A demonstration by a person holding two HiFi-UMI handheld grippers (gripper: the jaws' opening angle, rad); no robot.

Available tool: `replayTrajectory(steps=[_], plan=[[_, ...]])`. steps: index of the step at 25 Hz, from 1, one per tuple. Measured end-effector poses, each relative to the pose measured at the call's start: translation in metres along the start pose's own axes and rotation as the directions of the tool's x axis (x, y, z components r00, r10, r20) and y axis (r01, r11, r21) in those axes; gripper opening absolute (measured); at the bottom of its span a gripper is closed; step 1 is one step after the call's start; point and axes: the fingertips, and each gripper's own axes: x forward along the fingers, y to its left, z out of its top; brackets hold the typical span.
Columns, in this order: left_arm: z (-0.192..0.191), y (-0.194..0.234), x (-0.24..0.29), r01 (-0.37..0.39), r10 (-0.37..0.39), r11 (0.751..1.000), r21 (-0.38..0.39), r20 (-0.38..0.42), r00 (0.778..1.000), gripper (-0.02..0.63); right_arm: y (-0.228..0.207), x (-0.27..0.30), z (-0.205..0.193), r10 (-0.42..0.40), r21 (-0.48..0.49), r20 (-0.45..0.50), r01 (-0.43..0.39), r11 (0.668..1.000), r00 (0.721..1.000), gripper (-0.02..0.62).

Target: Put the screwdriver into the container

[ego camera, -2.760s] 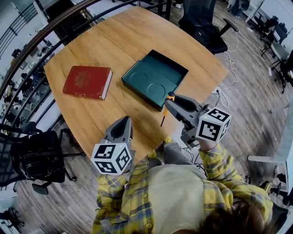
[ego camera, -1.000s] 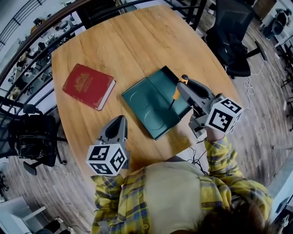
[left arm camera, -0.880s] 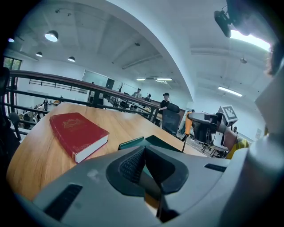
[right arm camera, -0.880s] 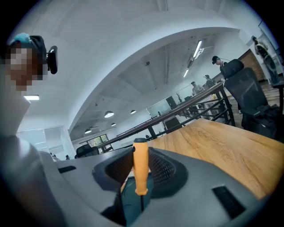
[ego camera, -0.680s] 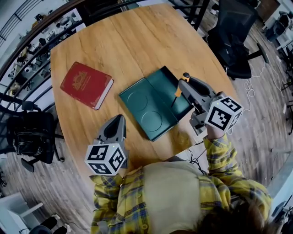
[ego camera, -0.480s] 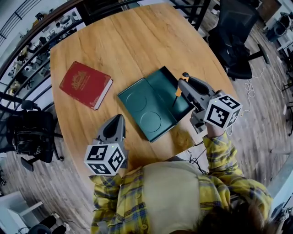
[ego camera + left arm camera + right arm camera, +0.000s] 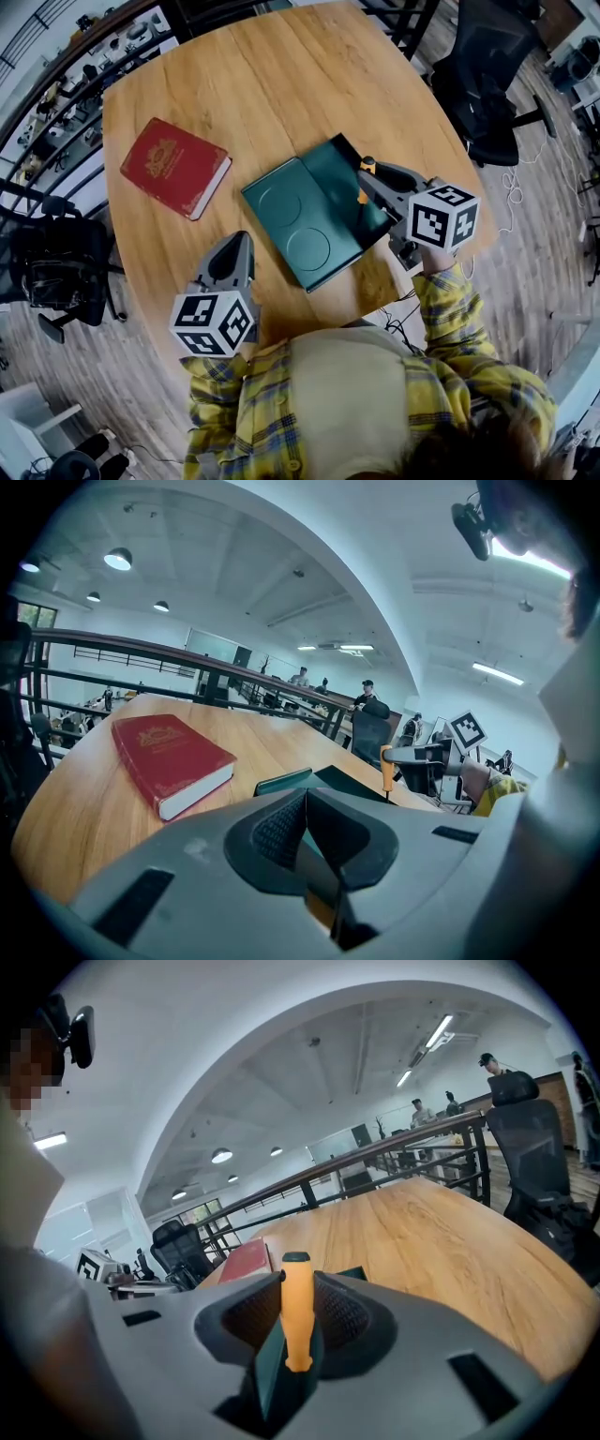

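My right gripper [image 7: 365,176] is shut on the orange handle of the screwdriver [image 7: 363,187], which stands upright with its dark shaft pointing down into the deeper half of the open dark green container [image 7: 330,167]. In the right gripper view the handle [image 7: 297,1312] stands clamped between the pads over the green box [image 7: 270,1377]. My left gripper [image 7: 232,253] hovers over the table's near edge, left of the container, shut and empty. From the left gripper view the screwdriver [image 7: 385,772] hangs over the container [image 7: 347,782].
A red book [image 7: 174,167] lies on the wooden table [image 7: 272,84] left of the container. Its flat lid half [image 7: 286,225] lies open beside the tray. Black office chairs stand off the right [image 7: 487,84] and left [image 7: 56,272] sides. A railing runs behind.
My right gripper has shifted slightly left and tilted down, keeping the screwdriver over the container's deeper half. The left gripper has stayed put.
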Motion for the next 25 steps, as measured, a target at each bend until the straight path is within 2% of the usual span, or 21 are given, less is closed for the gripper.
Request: replayTrajectory(steps=[7, 14, 25], plan=[[-0.002, 0.003, 0.0, -0.005, 0.005, 1.0, -0.004, -0.001, 1.0, 0.011, -0.003, 0.014, -0.021, 0.001, -0.022, -0.114, -0.003, 1.0, 0.994, 0.163], [-0.003, 0.005, -0.001, -0.009, 0.009, 1.0, -0.009, -0.009, 1.0, 0.011, -0.006, 0.025, -0.042, -0.007, -0.044, -0.23, -0.003, 0.999, 0.973, 0.163], [-0.007, 0.009, -0.003, -0.014, 0.014, 1.0, -0.017, -0.017, 1.0, 0.011, -0.009, 0.043, -0.052, -0.002, -0.034, -0.299, -0.009, 0.999, 0.954, 0.163]])
